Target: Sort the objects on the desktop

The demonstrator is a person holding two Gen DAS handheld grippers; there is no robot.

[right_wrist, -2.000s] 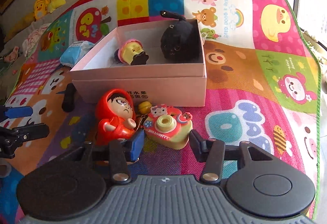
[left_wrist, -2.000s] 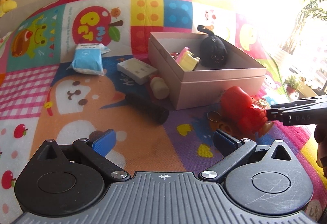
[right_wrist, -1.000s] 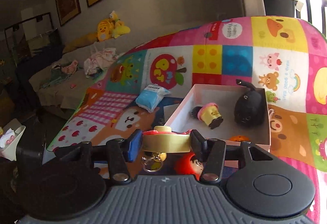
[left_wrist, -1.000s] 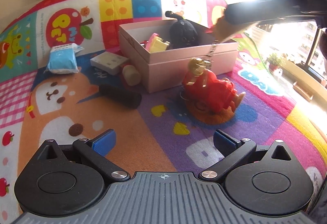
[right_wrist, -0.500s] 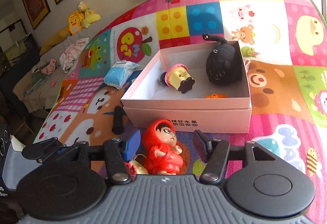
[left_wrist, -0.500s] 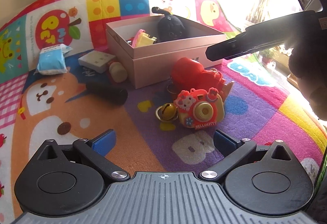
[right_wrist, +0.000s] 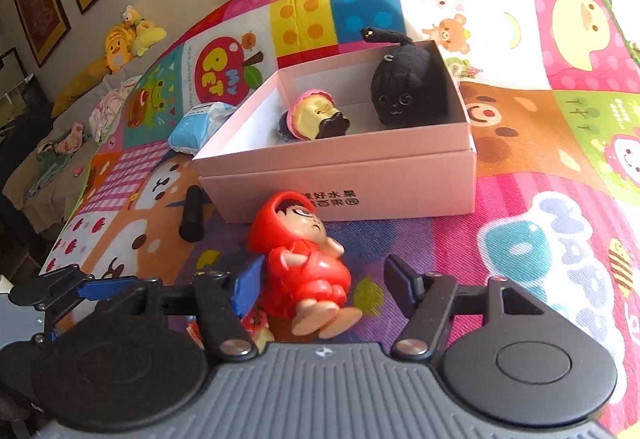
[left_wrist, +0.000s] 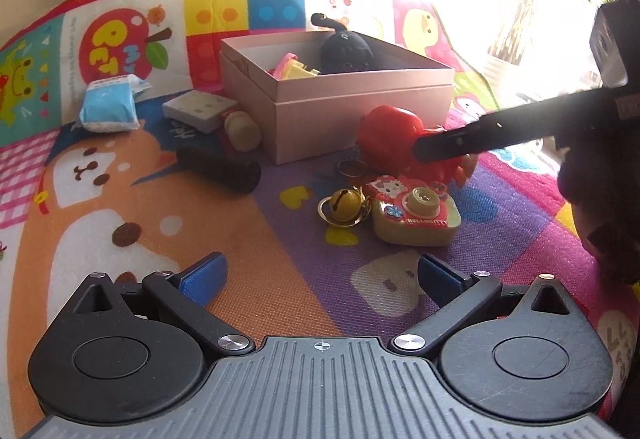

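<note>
A red hooded doll [right_wrist: 304,259] lies on the mat in front of the pink box [right_wrist: 360,175]. My right gripper [right_wrist: 320,283] is open, its fingers either side of the doll without clamping it. In the left wrist view the doll [left_wrist: 396,139] lies beside the box [left_wrist: 340,111], with the right gripper's finger [left_wrist: 480,139] across it. A toy camera keychain [left_wrist: 412,211] with a gold bell [left_wrist: 344,203] lies near it. My left gripper [left_wrist: 320,275] is open and empty above the mat. The box holds a black cat plush [right_wrist: 408,91] and a yellow-pink toy [right_wrist: 312,119].
A black cylinder [left_wrist: 220,169], a white box [left_wrist: 200,111], a cream bottle-shaped toy [left_wrist: 240,125] and a blue pack [left_wrist: 108,107] lie left of the pink box. The colourful play mat [left_wrist: 120,199] covers the surface. A sofa with plush toys [right_wrist: 124,35] stands beyond.
My right gripper lifted the camera keychain, dropped it on the mat, then came down open around the red doll. My left gripper shifted its view slightly.
</note>
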